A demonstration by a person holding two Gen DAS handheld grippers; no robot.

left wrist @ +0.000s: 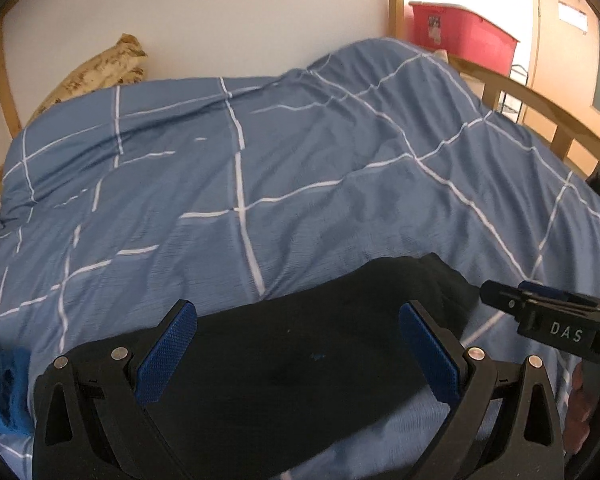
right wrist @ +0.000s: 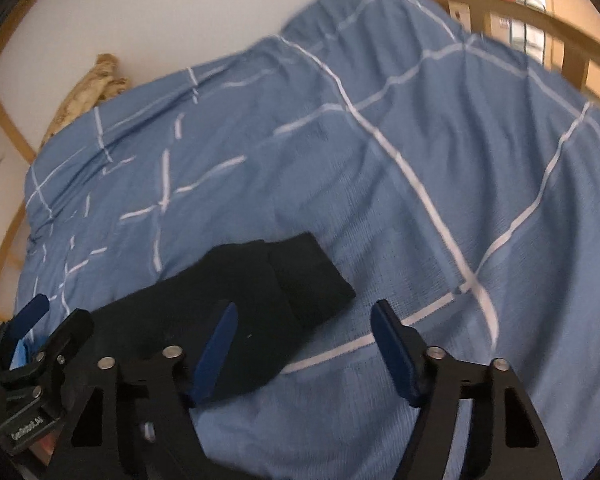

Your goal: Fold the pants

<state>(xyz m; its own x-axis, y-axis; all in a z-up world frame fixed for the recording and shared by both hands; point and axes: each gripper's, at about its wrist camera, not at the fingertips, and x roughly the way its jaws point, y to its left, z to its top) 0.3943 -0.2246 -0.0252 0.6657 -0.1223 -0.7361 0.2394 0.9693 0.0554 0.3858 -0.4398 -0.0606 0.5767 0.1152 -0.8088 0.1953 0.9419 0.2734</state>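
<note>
Pants folded low on the bed, both grippers free

Pants [left wrist: 300, 352], black and bundled, lie on the blue checked duvet [left wrist: 300, 184] at the near edge. Left gripper [left wrist: 296, 344] hangs right over them, jaws spread wide, nothing held. Right gripper [right wrist: 304, 344] is parted too, empty, with the bundle off to its left; its long axis runs up and rightward from there. Left looks the nearer for any next pinch
</note>
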